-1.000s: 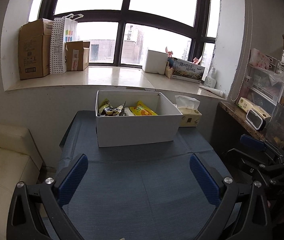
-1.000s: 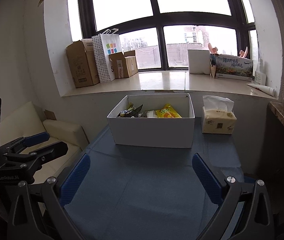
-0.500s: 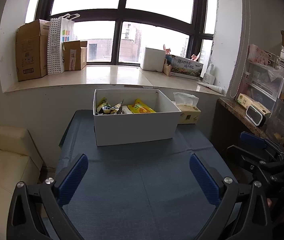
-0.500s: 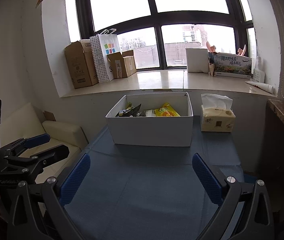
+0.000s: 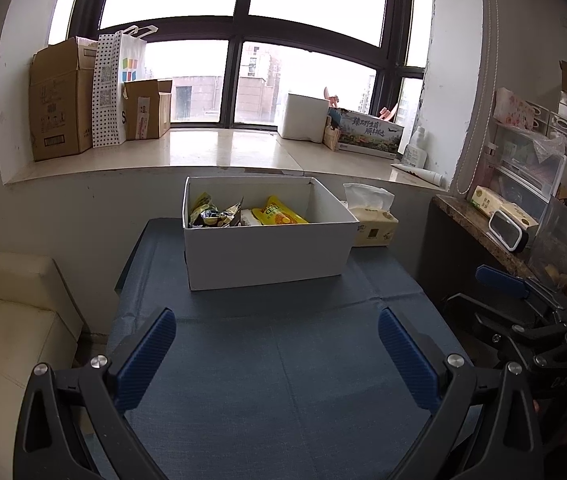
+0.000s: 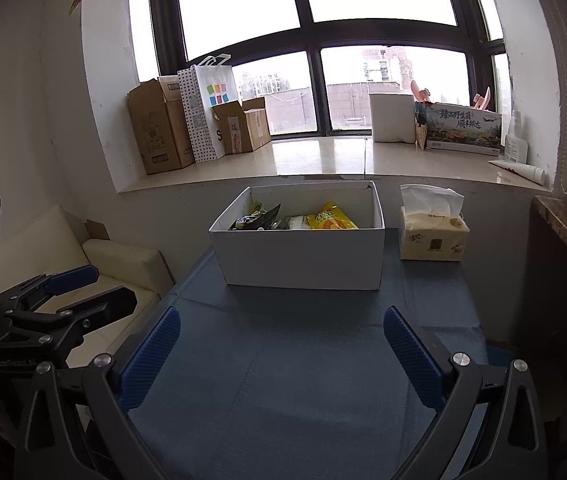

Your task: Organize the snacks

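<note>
left gripper (image 5: 277, 344): black angular frame, two fingers lined with ribbed blue pads (image 5: 145, 354), round silver screws at the joints. right gripper (image 6: 281, 344) is built the same; seen from the left camera at 3 o'clock, its black body carries faint embossed lettering, too blurred to read.

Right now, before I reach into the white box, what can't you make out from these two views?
- Box floor, both views: near wall hides it.
- Dark snack packets, both views: too small to identify.
- Item between them and yellow packet: mostly covered.
- Table near edge: grippers hide it.
</note>
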Demonstrator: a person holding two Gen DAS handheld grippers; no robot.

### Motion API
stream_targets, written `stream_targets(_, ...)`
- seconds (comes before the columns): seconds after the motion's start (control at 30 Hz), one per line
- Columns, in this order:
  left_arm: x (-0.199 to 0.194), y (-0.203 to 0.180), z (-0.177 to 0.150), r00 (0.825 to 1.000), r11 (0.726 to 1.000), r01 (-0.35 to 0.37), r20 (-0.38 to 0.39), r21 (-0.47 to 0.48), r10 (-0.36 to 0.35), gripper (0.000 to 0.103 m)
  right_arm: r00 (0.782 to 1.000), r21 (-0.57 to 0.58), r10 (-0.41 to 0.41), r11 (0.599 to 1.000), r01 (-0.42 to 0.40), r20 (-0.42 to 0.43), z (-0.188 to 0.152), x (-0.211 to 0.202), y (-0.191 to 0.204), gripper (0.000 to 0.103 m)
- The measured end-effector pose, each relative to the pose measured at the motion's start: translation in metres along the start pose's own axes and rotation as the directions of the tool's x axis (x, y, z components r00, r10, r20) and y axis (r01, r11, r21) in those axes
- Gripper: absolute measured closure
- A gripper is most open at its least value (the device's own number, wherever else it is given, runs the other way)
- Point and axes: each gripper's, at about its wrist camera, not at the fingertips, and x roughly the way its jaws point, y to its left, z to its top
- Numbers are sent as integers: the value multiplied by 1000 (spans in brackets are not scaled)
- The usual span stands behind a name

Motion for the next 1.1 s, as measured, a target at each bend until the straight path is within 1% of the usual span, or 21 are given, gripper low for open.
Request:
stream_targets(0.43,0,-3,1,1000,1000,-1,5,12,1,0,1000,6,1,1000,-1,-5,-1,1,0,0)
stream_targets(1.1,2,-7,-2,1000,999,-2,-8,34,2,0,1000,8,-5,1000,5,-12,-4,2,2,0)
